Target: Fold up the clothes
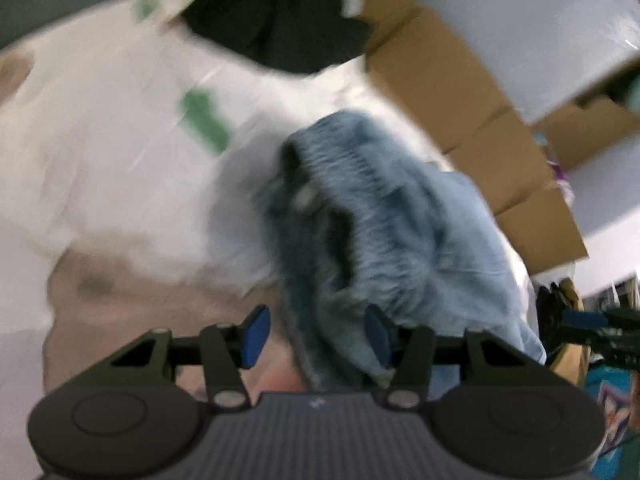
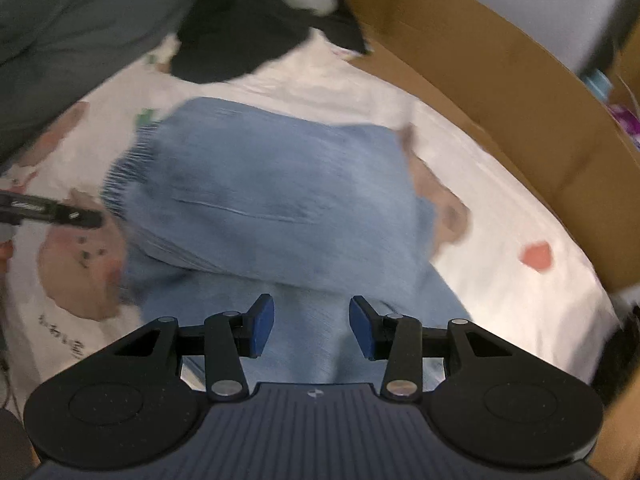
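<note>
A light blue denim garment (image 2: 272,192) with a gathered elastic waistband lies partly folded on a white printed sheet (image 2: 500,208). In the left wrist view, which is blurred, the denim garment (image 1: 380,220) looks bunched. My left gripper (image 1: 316,336) is open, and an edge of the cloth runs down between its blue pads. My right gripper (image 2: 312,328) is open just above the garment's near, lower layer. The left gripper (image 2: 60,212) also shows at the left edge, by the waistband. The right gripper (image 1: 584,328) appears at the far right beside the cloth.
A black garment (image 2: 240,36) lies at the far end of the sheet, with a grey cloth (image 2: 80,20) to its left. Cardboard boxes (image 2: 500,80) wall off the right side. The sheet carries pink and green cartoon prints (image 2: 80,264).
</note>
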{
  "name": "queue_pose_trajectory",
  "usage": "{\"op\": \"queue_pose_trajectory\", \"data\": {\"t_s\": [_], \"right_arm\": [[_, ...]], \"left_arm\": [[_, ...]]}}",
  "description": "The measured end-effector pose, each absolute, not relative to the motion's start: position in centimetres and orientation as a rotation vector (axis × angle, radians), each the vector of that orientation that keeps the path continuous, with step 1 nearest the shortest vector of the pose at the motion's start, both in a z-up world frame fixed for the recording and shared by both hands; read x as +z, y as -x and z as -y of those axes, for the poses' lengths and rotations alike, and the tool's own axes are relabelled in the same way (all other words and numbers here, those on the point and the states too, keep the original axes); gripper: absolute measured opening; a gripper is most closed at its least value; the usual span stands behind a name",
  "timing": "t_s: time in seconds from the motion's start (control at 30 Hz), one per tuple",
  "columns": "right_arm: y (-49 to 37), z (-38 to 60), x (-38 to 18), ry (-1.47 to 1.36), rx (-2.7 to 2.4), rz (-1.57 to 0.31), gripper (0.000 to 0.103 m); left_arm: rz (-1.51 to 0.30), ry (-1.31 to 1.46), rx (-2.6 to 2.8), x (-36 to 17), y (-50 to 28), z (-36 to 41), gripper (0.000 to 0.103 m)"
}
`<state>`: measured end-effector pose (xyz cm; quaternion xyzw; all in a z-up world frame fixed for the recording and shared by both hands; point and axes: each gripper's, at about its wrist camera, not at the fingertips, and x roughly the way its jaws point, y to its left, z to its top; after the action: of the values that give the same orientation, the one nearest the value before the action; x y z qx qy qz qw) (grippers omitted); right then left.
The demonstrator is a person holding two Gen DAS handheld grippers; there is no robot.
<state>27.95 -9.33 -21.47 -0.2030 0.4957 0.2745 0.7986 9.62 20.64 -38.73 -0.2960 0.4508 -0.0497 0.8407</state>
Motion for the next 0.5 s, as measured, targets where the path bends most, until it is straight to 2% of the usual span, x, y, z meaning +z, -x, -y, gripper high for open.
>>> {"op": "queue_pose_trajectory", "data": {"t_s": [0.1, 0.2, 0.27, 0.3, 0.37, 0.5], "right_arm": [[-27.3, 7.1, -21.6, 0.467, 0.645, -1.036, 0.049], [-26.8, 5.3, -21.8, 0.49, 0.698, -1.017, 0.049], [-26.4, 4.3, -22.0, 0.5, 0.731, -1.013, 0.049], [-26.2, 3.8, -22.1, 0.508, 0.746, -1.011, 0.049], [-25.9, 2.8, -22.3, 0.532, 0.769, -0.994, 0.049], [-25.3, 0.8, -22.7, 0.58, 0.815, -0.959, 0.049]], "left_arm": [[-0.929, 0.555, -0.172, -38.4, -10.5, -19.6, 0.055], [-0.921, 0.559, -0.231, -39.1, -11.2, -19.4, 0.049], [-0.908, 0.529, -0.242, -39.2, -11.6, -19.2, 0.049], [-0.897, 0.527, -0.247, -39.1, -11.5, -19.3, 0.042], [-0.871, 0.55, -0.254, -38.8, -11.3, -19.8, 0.034], [-0.829, 0.587, -0.277, -37.6, -11.3, -20.6, 0.026]]}}
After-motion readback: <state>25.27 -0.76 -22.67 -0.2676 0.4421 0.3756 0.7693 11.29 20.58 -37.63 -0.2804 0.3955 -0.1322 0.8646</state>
